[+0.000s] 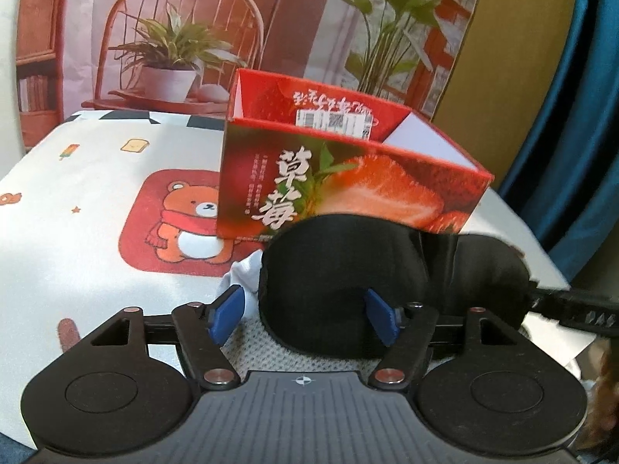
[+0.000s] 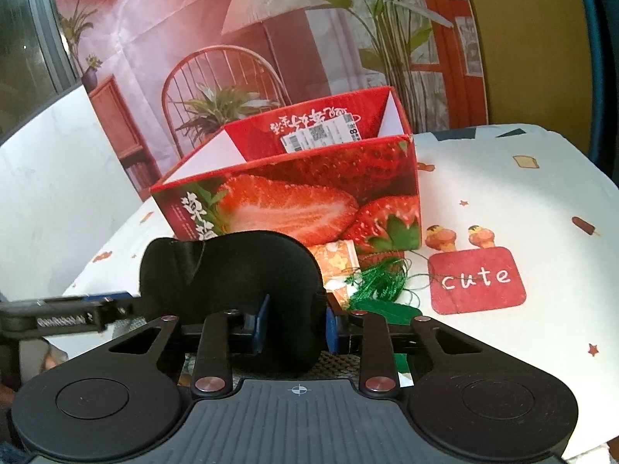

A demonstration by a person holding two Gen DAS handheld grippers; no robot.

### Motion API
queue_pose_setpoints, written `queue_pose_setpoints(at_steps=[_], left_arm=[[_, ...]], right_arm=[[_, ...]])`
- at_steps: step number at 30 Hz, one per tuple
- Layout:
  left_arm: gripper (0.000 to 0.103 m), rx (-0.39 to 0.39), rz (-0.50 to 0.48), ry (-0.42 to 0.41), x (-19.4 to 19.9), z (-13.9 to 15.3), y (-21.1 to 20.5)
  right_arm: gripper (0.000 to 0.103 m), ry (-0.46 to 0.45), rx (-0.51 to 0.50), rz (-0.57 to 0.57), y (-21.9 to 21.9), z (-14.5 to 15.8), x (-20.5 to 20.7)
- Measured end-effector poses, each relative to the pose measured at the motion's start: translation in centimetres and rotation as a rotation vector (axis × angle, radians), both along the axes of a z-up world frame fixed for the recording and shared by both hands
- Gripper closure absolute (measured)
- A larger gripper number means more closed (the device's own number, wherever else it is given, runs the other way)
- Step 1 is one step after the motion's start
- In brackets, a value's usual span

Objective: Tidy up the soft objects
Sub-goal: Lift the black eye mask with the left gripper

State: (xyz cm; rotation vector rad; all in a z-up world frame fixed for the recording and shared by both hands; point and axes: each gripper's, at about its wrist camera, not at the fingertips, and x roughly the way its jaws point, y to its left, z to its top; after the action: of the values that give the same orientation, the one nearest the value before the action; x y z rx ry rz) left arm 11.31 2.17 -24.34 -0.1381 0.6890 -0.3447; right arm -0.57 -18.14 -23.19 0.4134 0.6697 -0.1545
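A tablecloth printed with bears and sweets (image 1: pixel 96 193) covers the table, where a black sleep mask (image 1: pixel 348 270) is passed between two grippers in front of an open strawberry box (image 1: pixel 348 178).

The mask hangs just off the cloth near the table's front edge, below the box's front wall, its long axis running side to side along that wall, one lobe toward each gripper. The right gripper (image 2: pixel 296 326) has its jaws drawn narrow on one lobe, the pads pressing the padding. The left gripper (image 1: pixel 305 315) stands wide, and its pads look clear of the other lobe. Held by one end only, the soft mask may well droop, fold or slip free, and could snag the green tassel (image 2: pixel 381 282) or catch on the box rim instead of dropping inside.
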Motion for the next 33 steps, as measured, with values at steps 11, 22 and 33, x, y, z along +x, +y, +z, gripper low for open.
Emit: queue_pose_setpoints(at_steps=[11, 22, 33], left_arm=[[0.022, -0.169, -0.018, 0.059, 2.7, -1.2, 1.0], [0.053, -0.126, -0.01, 0.059, 1.2, -0.1, 1.5], [0.084, -0.022, -0.04, -0.132, -0.8, 4.3, 0.2]], right_arm=[[0.077, 0.03, -0.01, 0.004, 0.1, -0.8, 0.3], [0.077, 0.0, -0.002, -0.003, 0.0, -0.2, 0.1], [0.09, -0.143, -0.041, 0.07, 0.2, 4.1, 0.8]])
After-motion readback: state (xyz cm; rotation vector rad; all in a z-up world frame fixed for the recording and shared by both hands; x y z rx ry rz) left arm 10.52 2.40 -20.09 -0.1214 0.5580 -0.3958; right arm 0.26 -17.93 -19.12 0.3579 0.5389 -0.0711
